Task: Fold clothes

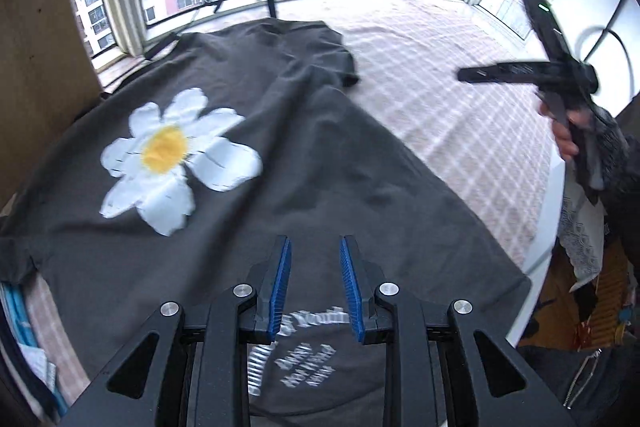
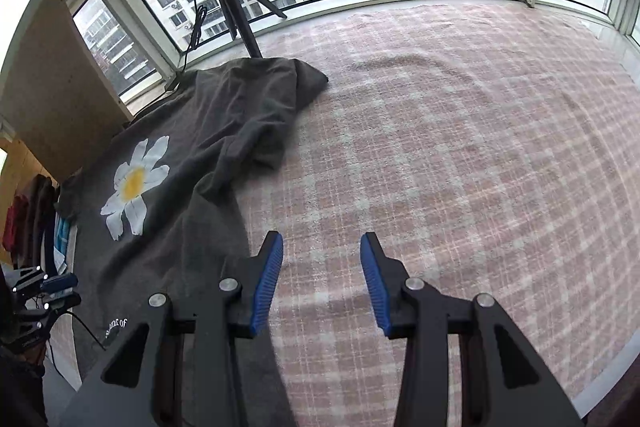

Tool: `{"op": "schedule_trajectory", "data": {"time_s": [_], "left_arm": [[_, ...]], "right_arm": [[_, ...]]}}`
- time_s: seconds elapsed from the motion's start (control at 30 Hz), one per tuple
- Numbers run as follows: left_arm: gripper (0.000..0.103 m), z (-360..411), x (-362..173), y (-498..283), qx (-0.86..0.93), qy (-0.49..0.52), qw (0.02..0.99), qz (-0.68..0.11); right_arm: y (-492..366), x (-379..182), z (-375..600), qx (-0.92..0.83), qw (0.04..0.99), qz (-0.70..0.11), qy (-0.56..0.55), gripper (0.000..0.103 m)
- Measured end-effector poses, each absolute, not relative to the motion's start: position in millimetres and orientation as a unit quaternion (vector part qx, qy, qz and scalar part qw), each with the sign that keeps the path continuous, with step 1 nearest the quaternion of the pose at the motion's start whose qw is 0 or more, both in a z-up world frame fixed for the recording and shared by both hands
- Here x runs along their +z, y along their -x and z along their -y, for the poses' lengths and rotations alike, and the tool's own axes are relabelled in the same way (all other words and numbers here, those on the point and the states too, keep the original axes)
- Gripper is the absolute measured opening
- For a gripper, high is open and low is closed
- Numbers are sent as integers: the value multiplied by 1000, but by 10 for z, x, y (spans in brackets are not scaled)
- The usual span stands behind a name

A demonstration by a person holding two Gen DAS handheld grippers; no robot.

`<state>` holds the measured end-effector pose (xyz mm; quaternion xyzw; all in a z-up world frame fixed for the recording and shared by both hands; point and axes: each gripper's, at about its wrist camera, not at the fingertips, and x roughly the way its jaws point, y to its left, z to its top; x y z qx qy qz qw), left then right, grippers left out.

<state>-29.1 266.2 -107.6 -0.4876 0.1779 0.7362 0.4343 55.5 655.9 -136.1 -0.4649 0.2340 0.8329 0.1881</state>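
Grey T-shirt (image 1: 280,155) sprawls across frame left on my pink checked blanket (image 2: 460,147), one side rumpled inward, hardly folded; left gripper (image 1: 314,281) and right gripper (image 2: 322,281) gape, empty.

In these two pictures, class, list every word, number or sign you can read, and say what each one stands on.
"of": white print near the hem of the dark grey T-shirt, right wrist view; the word before it is too distorted to read.
"Youth" (uncertain, blurred): the same white print, seen between the left gripper's jaws.
Smaller lines beneath: too blurred to read.
No other readable text.
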Motion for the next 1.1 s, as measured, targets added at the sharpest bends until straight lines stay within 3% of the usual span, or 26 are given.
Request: {"op": "schedule_trajectory", "data": {"time_s": [0.37,0.5,0.9,0.97,1.0,1.1], "left_arm": [[24,-3316,-1153,-181,766,514,354,-152],[25,-3489,-1205,-160,766,535,323,-149],[25,-3447,-1653,-23,742,611,244,-125],[25,-3432,-1692,-10,739,619,235,-124],[25,-3425,-1706,-4,737,623,232,-122],[25,-3413,-1711,10,735,628,225,-122]], "right_arm": [[307,-1679,-7284,854,113,-162,481,42],[757,-1862,-7456,859,76,-130,490,48],[1352,-2189,-7516,875,-50,-76,476,54],[1341,-2179,-7506,876,-77,-90,468,35],[1330,-2158,-7513,874,-90,-100,467,9],[1294,-1985,-7573,872,-111,-116,463,9]]}}
